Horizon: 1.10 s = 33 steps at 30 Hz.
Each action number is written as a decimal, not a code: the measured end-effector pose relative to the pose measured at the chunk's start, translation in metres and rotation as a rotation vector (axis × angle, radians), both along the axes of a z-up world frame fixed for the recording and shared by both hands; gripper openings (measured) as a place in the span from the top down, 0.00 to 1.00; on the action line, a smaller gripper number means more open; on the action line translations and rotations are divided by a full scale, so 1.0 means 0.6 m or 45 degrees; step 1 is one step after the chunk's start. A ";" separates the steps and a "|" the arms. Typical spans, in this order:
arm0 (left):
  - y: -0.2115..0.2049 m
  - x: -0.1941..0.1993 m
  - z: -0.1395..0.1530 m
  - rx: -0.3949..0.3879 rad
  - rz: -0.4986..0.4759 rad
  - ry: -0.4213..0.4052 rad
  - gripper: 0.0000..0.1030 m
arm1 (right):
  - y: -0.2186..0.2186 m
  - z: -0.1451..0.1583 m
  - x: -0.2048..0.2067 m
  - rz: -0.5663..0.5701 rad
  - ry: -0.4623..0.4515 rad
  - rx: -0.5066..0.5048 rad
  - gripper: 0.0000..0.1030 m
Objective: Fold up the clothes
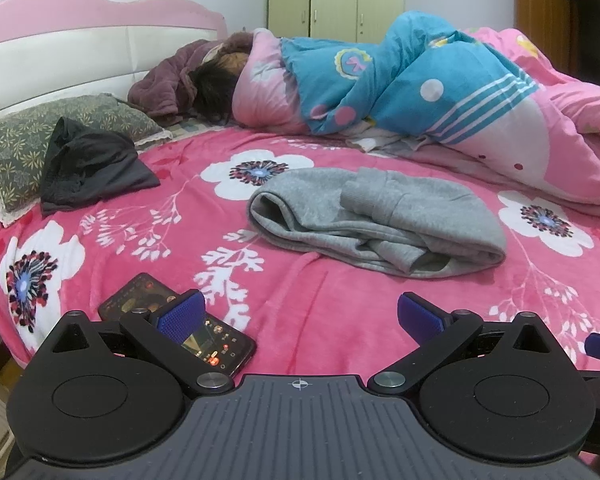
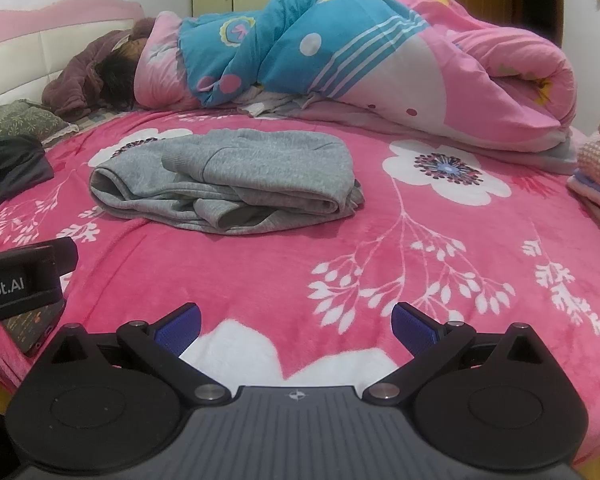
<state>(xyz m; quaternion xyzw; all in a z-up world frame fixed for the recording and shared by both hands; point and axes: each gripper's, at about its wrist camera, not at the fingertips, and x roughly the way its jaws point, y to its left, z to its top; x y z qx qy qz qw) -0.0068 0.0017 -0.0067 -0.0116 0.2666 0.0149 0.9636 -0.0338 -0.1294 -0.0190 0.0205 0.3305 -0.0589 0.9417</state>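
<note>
Ahead on blanket (image 2: pixel 260 280): gray garment (image 2: pixel 236 180) | both tools (image 1: pixel 300 314) (image 2: pixel 296 322) released, apart from it

a grey sweatshirt (image 1: pixel 376 220) lies on the pink flowered blanket (image 1: pixel 300 312), roughly folded into a thick, lumpy bundle. a ribbed cuff sits on top and loose layers gape open along the near edge. off to the left a dark garment (image 1: pixel 88 168) slumps in a crumpled heap, half against a patterned pillow (image 1: pixel 16 140).

Low wrist views, both facing bed (image 1: pixel 320 312)
</note>
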 end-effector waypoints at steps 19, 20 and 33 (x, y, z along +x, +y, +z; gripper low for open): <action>0.000 0.021 -0.003 0.006 0.004 0.012 0.00 | 0.003 -0.005 0.020 0.014 0.013 0.004 0.00; 0.000 0.022 -0.003 0.007 0.004 0.012 0.00 | 0.003 -0.005 0.021 0.015 0.013 0.004 0.00; -0.005 0.043 -0.016 0.016 -0.014 0.013 0.00 | -0.004 -0.016 0.035 0.011 0.024 0.010 0.00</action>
